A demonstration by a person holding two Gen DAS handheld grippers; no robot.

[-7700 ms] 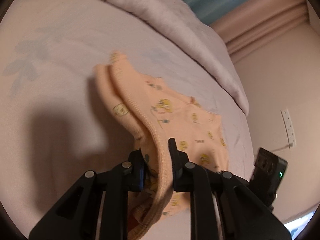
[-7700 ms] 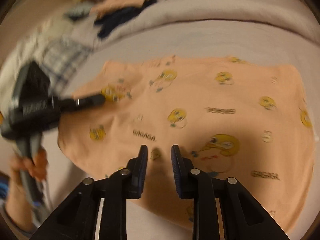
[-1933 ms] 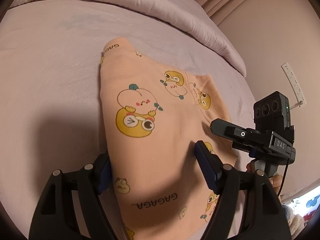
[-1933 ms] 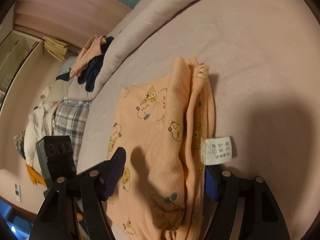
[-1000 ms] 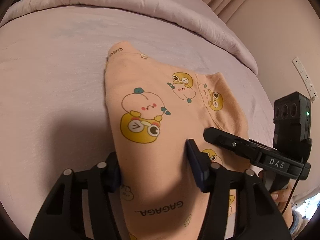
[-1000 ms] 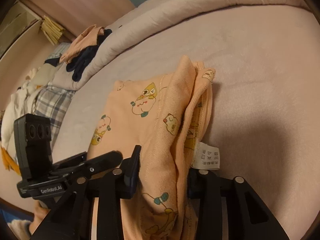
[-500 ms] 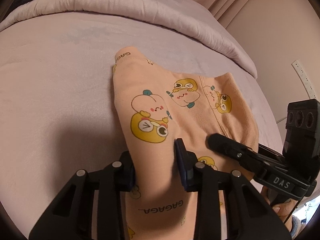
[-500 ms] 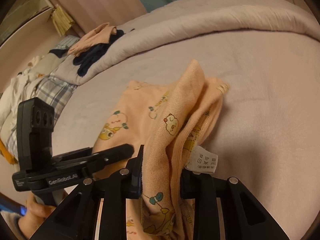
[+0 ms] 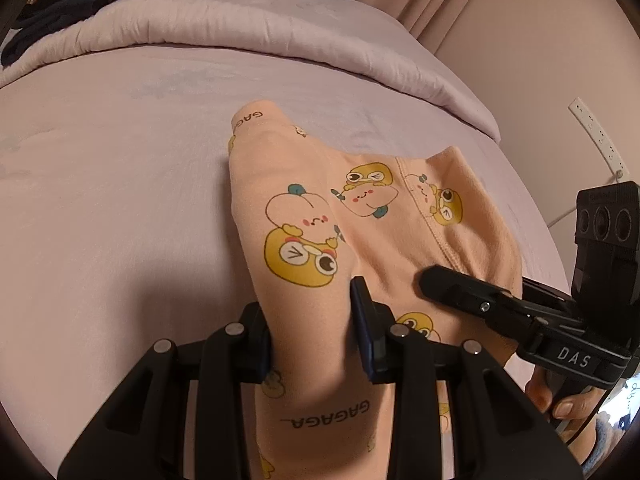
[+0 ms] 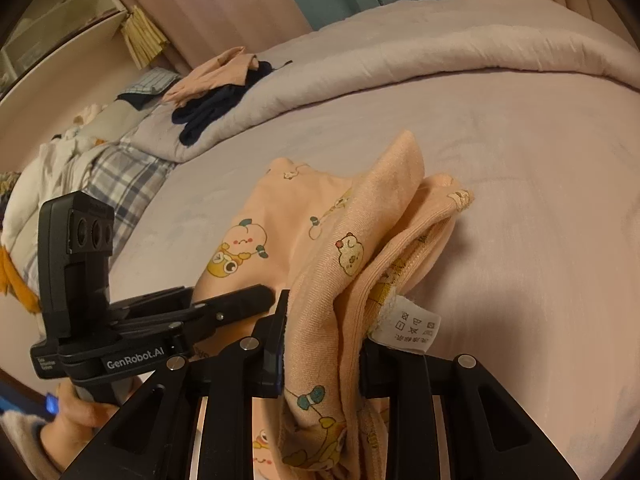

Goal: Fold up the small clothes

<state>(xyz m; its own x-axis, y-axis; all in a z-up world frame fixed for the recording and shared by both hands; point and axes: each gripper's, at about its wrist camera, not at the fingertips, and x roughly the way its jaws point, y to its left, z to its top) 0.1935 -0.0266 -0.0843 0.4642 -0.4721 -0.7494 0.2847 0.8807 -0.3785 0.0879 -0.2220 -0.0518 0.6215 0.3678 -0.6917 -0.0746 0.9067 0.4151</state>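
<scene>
A folded peach garment printed with yellow cartoon figures lies on the pale pink bed sheet, its near edge raised off the sheet. My left gripper is shut on the garment's near left edge, with cloth bunched between the pads. At the other near edge my right gripper is shut on several stacked layers of the garment, and a white care label hangs beside its right finger. Each gripper shows in the other's view: the right gripper and the left gripper.
A rolled duvet runs along the far side of the bed. Dark and peach clothes lie on it at the left, with a plaid cloth and white laundry below. A wall with a power strip stands right of the bed.
Both grippers have closed from wide open onto the garment's near edges and lifted them; the cloth now bunches and rises off the sheet.
</scene>
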